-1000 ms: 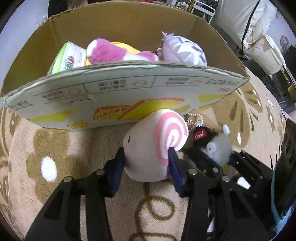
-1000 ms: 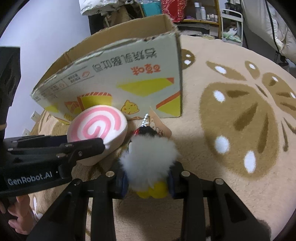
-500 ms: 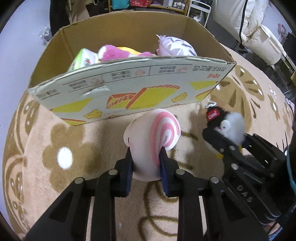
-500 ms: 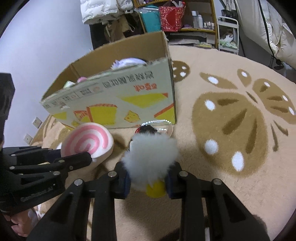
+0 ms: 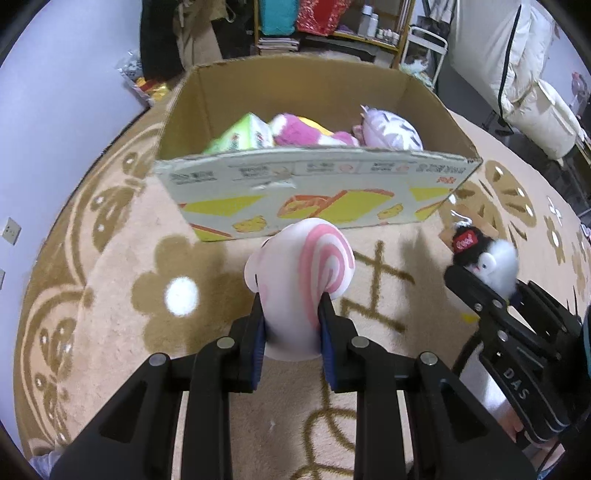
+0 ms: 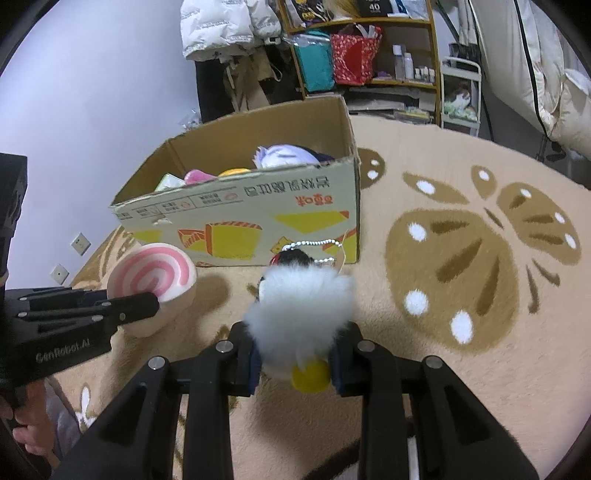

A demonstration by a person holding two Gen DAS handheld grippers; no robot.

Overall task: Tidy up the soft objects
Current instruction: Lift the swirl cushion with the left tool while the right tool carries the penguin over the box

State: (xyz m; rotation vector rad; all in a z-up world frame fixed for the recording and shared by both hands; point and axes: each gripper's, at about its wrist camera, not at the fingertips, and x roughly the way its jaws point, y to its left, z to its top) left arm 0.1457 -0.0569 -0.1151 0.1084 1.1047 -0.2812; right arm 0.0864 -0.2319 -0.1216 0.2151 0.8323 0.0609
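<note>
Cardboard box (image 5: 314,184), open-topped, printed with yellow graphics, standing on a beige rug (image 5: 110,295) patterned in brown flowers. Contents: green-and-white pack (image 5: 240,134), pink-and-white plush (image 5: 295,133), lilac striped plush (image 5: 391,131), all lying against one another behind the near wall.

Left gripper (image 5: 291,325): fingers clenched on a pink swirl plush (image 5: 303,273), a pale rounded cushion with a pink spiral face, squeezed at its lower part and held clear of the rug just in front of the box's near wall.

Right gripper (image 6: 295,354): pads pressed on a fluffy white penguin keychain (image 6: 303,306) with black head, red tag, yellow feet and a bead chain (image 6: 317,243) trailing toward the box. Held above the rug, to the right of the swirl plush and apart from it; the face is probably a penguin's, though blurred.

Background: shelving (image 6: 369,48) with bags and bottles, white padded jacket (image 6: 221,26) hanging by the wall.
</note>
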